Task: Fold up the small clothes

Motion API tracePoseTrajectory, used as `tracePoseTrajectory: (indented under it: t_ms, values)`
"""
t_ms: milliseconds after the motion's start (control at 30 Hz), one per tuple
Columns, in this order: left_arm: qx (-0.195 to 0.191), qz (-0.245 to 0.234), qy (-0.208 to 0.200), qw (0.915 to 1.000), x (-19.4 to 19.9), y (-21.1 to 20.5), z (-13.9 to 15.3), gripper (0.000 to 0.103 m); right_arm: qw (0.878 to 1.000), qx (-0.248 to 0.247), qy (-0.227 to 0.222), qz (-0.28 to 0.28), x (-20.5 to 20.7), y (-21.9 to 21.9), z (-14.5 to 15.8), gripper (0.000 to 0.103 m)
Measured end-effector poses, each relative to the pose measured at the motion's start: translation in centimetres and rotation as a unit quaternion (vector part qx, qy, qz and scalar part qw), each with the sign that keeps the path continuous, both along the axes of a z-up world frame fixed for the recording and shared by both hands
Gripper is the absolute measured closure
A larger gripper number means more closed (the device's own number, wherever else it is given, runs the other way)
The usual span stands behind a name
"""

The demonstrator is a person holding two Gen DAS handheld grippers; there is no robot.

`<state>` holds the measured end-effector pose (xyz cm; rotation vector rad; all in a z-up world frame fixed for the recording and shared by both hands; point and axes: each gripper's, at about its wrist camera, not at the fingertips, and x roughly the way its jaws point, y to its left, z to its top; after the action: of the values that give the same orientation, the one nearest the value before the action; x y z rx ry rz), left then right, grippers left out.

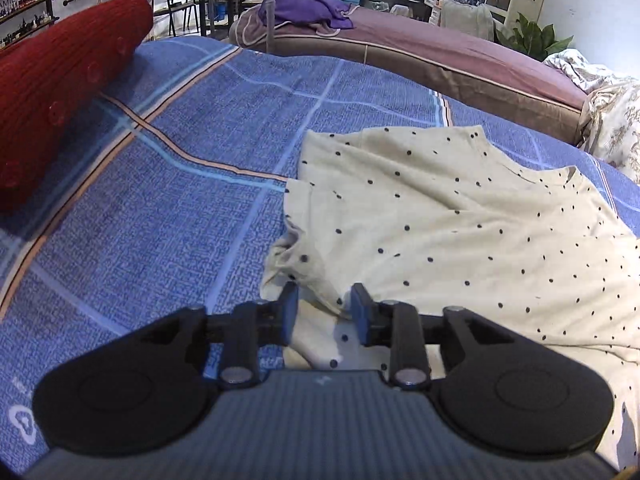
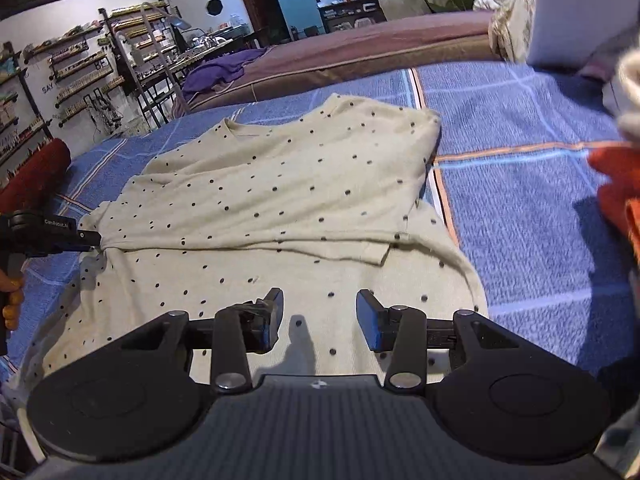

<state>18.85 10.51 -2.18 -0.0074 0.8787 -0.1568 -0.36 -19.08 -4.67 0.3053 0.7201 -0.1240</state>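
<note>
A cream shirt with dark dots [image 1: 440, 220] lies on the blue checked bedsheet [image 1: 160, 200], its upper part folded over the lower part [image 2: 280, 184]. My left gripper [image 1: 325, 312] sits at the shirt's left edge. Its jaws stand apart with a ridge of cloth lying loose between the pads, not pinched. In the right wrist view the left gripper [image 2: 96, 240] comes in from the left, its tip at the bunched end of the fold line. My right gripper [image 2: 320, 316] hovers over the shirt's near part, open, with nothing between its fingers.
A red bolster pillow [image 1: 60, 80] lies on the bed's left side. Beyond the sheet is a brown mattress [image 1: 440, 52] with a purple cloth [image 1: 304, 10] on it. Something orange [image 2: 616, 188] sits at the right edge. A hand [image 2: 12, 300] grips the left gripper's handle.
</note>
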Motion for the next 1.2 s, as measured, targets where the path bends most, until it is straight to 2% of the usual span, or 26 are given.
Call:
tracePoseTrajectory:
  t_ms: [33,200,300,367,467,533,567,600,733,833,900,967,1033,1067,1100,1200]
  values:
    - [0.006,0.005,-0.003,1.0000,-0.1,0.0,0.0,0.051,1.000,-0.017,-0.003,0.005,0.5,0.1,0.3,0.031]
    - [0.033,0.023,-0.034,0.9986,-1.1,0.5,1.3,0.037,0.996,-0.092,0.006,0.021,3.7,0.5,0.8,0.032]
    - [0.031,0.008,-0.029,0.9991,-1.7,0.8,1.5,0.034,0.993,-0.115,0.006,0.040,5.5,0.6,0.0,0.034]
    - [0.029,-0.001,-0.018,0.9994,-2.3,1.1,1.3,0.032,0.991,-0.117,0.029,0.052,6.4,0.4,-0.9,0.036]
    - [0.040,-0.008,-0.010,0.9991,-3.6,1.6,0.7,0.025,0.992,-0.115,0.047,0.018,6.2,-1.1,-1.8,0.036]
    - [0.050,-0.010,-0.001,0.9987,-4.2,2.0,0.1,0.025,0.993,-0.106,0.051,-0.025,5.2,-3.1,-2.4,0.031]
    - [0.054,-0.012,0.004,0.9985,-4.5,2.2,-0.2,0.025,0.994,-0.091,0.047,-0.042,4.6,-4.2,-2.5,0.031]
    - [0.056,-0.013,0.007,0.9983,-4.7,2.3,-0.4,0.025,0.994,-0.082,0.051,-0.060,4.1,-5.1,-2.6,0.036]
    - [0.062,-0.014,0.009,0.9980,-5.5,2.8,-0.7,0.024,0.990,-0.097,0.060,-0.078,2.9,-5.2,-1.7,0.035]
    - [0.070,-0.016,0.006,0.9974,-5.9,2.9,-0.5,0.024,0.994,-0.096,0.007,-0.056,1.9,-3.7,-0.3,0.029]
    - [0.073,-0.020,0.007,0.9971,-6.1,2.9,-0.5,0.024,0.995,-0.099,-0.006,-0.019,2.0,-2.3,-0.1,0.024]
    - [0.084,-0.028,0.015,0.9960,-6.3,2.8,-0.8,0.024,0.995,-0.099,0.011,0.003,2.6,-1.4,-0.8,0.020]
    - [0.086,-0.031,0.019,0.9956,-6.8,3.1,-1.0,0.024,0.994,-0.089,0.056,-0.019,2.9,-1.5,-2.1,0.019]
    - [0.084,-0.030,0.019,0.9958,-7.1,3.5,-1.0,0.024,0.994,-0.082,0.061,-0.030,2.6,-1.8,-2.7,0.019]
    - [0.084,-0.029,0.018,0.9958,-7.5,3.8,-0.9,0.024,0.995,-0.077,0.045,-0.034,1.9,-2.0,-2.7,0.019]
    - [0.082,-0.031,0.020,0.9959,-8.7,5.4,-0.7,0.023,0.994,-0.086,0.048,-0.039,0.2,-1.7,-1.9,0.012]
